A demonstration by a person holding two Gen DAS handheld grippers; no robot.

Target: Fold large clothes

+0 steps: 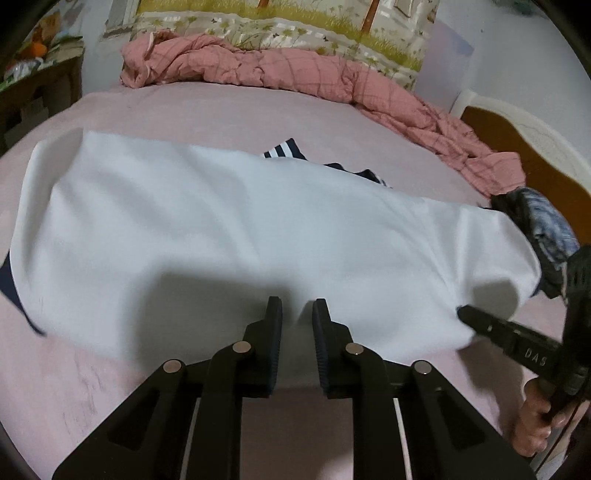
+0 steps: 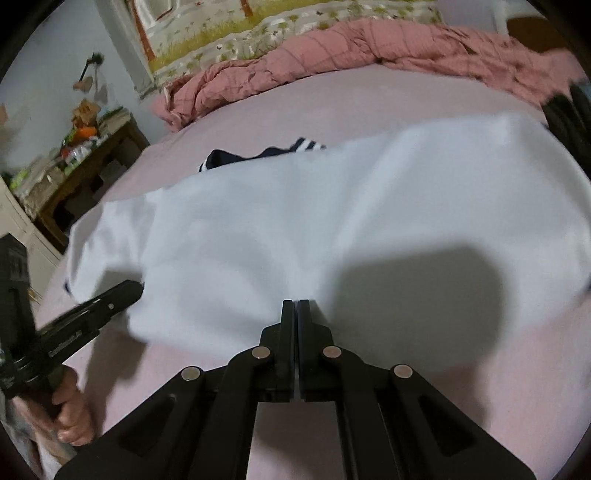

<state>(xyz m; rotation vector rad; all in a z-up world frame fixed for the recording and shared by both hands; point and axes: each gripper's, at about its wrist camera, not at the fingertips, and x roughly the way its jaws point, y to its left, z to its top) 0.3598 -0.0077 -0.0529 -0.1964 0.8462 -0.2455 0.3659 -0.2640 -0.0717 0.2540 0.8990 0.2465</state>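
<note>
A large white garment (image 1: 221,229) (image 2: 332,206) lies spread across the pink bed sheet (image 1: 221,110) (image 2: 369,96), and a navy part with white stripes (image 1: 284,149) (image 2: 258,153) pokes out at its far edge. My left gripper (image 1: 297,308) (image 2: 138,288) sits at the near hem. Its fingers stand a narrow gap apart, with white cloth bunched between them. My right gripper (image 2: 297,302) (image 1: 461,313) is shut on the same hem further right. The cloth is blurred and casts dark shadows beneath both grippers.
A crumpled pink checked quilt (image 1: 295,70) (image 2: 332,48) and a floral pillow (image 1: 277,26) line the bed's far side. A wooden headboard (image 1: 517,147) stands at the right and a cluttered side table (image 2: 85,158) at the left. A hand (image 2: 70,413) (image 1: 535,424) holds each gripper's handle.
</note>
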